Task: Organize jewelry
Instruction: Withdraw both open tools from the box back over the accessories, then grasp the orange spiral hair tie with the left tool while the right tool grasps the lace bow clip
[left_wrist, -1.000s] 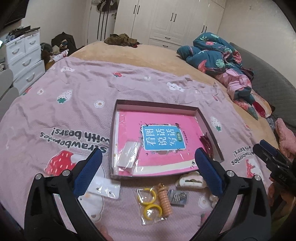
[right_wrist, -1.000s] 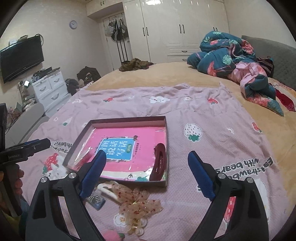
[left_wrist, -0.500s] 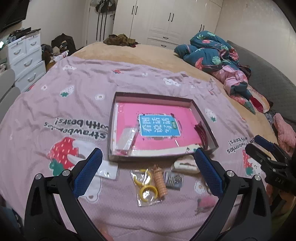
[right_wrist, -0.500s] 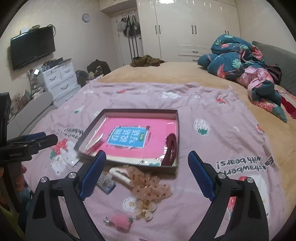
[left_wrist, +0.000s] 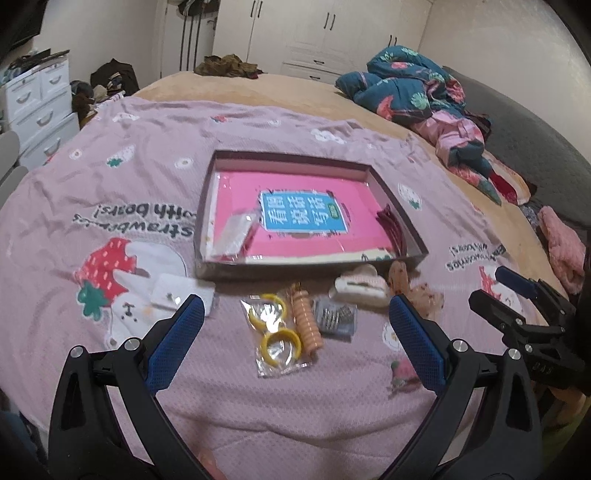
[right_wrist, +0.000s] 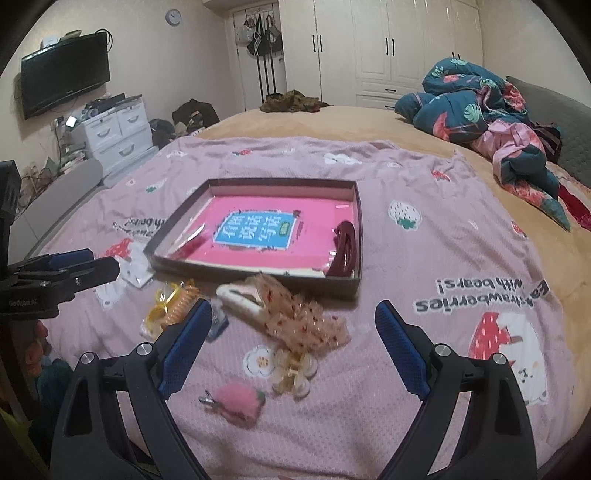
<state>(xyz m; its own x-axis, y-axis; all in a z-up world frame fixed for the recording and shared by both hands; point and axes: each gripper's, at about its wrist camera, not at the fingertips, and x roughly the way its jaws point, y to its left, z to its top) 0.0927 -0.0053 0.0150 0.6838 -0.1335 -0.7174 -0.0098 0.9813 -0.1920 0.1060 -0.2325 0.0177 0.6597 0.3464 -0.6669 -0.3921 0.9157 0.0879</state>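
Observation:
A shallow dark box (left_wrist: 236, 274) (right_wrist: 255, 274) with a pink book inside lies on the pink blanket. In it are a clear packet (left_wrist: 236, 232) and a dark red hair clip (right_wrist: 344, 246). In front of the box lie a bag of yellow rings (left_wrist: 275, 338), an orange spiral tie (left_wrist: 306, 323), a packet of small clips (left_wrist: 335, 316), a cream claw clip (left_wrist: 360, 287) (right_wrist: 240, 298), a lace scrunchie (right_wrist: 303, 321), a pearl bow (right_wrist: 293, 373) and a pink fuzzy clip (right_wrist: 238, 402). My left gripper (left_wrist: 295, 332) and right gripper (right_wrist: 293, 341) are open and empty, above these.
An earring card (left_wrist: 181, 291) lies left of the box. A crumpled quilt (right_wrist: 480, 107) sits at the far right of the bed. White drawers (right_wrist: 114, 133) and a TV (right_wrist: 64, 85) stand at the left. Wardrobes line the back wall.
Both grippers have pulled back toward the near edge of the bed, so the box and loose items look farther away. Both stayed open and empty.

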